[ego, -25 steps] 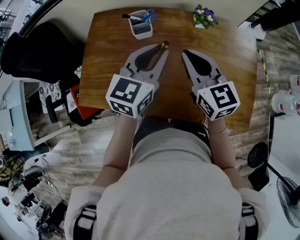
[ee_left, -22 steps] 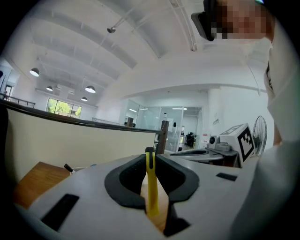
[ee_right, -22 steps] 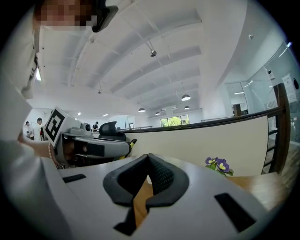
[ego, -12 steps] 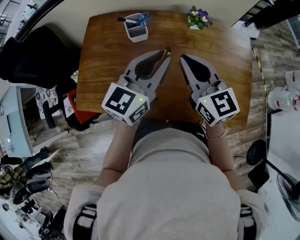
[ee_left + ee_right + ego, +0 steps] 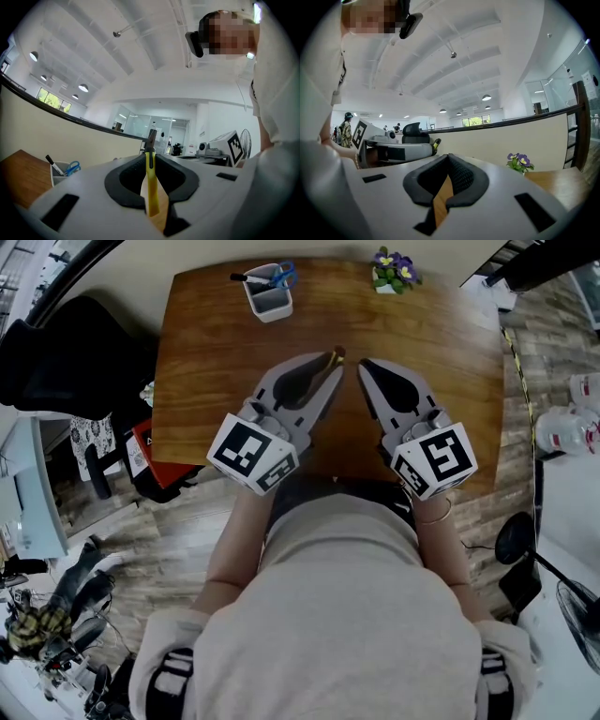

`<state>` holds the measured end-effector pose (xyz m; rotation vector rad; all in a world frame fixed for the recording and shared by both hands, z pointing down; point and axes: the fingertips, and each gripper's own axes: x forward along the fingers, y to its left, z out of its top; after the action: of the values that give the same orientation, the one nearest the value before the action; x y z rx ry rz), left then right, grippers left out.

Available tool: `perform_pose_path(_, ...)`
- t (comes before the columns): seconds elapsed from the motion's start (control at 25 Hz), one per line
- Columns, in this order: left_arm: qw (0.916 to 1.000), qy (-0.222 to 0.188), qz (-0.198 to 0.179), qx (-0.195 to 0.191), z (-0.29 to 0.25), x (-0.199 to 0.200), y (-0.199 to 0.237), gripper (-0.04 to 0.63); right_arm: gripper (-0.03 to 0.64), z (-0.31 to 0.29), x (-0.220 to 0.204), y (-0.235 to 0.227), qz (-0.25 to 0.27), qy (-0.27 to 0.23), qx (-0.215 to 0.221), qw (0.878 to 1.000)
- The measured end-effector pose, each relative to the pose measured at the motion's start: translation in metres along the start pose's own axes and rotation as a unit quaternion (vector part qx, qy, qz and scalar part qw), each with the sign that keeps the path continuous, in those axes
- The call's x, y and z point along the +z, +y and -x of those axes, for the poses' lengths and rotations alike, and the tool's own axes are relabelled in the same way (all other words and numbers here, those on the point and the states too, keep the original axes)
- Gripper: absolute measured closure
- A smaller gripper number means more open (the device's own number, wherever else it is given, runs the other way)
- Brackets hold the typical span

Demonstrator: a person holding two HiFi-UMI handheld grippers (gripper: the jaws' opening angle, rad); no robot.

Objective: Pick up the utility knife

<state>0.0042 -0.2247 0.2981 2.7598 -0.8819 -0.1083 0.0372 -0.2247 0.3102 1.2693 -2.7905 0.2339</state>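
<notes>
**Head view, read left to right.** A grey pen holder [image 5: 267,296], with a marker [image 5: 246,278] and blue scissors [image 5: 285,276] in it, is shown near the far edge of the tabletop [image 5: 202,352], towards its far left corner.

The left gripper [image 5: 328,365] is held over the middle of the tabletop, pointing at the far edge. Its jaws are pinched on the yellow utility knife [image 5: 150,185]. The knife is gripped edge-on along the jaws, and its dark tip sticks out past the fingertips. It is seen against the room rather than the wood, so it is judged to be clear of the tabletop.

The right gripper [image 5: 364,366] is held just beside the left one, also over the middle. Its jaws are pressed together at the tips with nothing between them; only wood is seen through the gap behind the tips.

A small flower pot [image 5: 387,270] is shown at the far edge, right of centre.

**Step in hand.** The pick-up is judged to be all but complete, the knife being gripped and carried.

**Next move.** A steady pinch is called for, with the knife's tip kept away from the nearby right gripper.
</notes>
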Motion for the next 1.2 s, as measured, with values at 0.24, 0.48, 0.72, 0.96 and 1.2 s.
perform_pose_path(0.24,0.9999,0.011,0.004,-0.001,0.002,-0.011,-0.003,0.520,0.604,0.003,-0.007,0.004,-0.005,0.009,-0.001,1.000)
perform_pose_path(0.48,0.9998,0.019,0.007,0.006,0.004,-0.021,-0.002,0.520,0.604,0.006,-0.016,0.006,-0.006,0.020,-0.001,1.000)
perform_pose_path(0.72,0.9992,0.040,-0.007,0.007,0.006,-0.033,-0.002,0.520,0.604,0.010,-0.026,0.009,-0.012,0.037,-0.002,0.999)
perform_pose_path(0.96,0.9974,0.069,-0.012,0.019,0.006,-0.046,0.000,0.520,0.604,0.010,-0.034,0.011,-0.013,0.052,-0.001,0.999)
perform_pose_path(1.2,0.9958,0.087,-0.004,0.028,0.002,-0.054,0.004,0.520,0.604,0.010,-0.044,0.007,-0.020,0.060,-0.004,0.998)
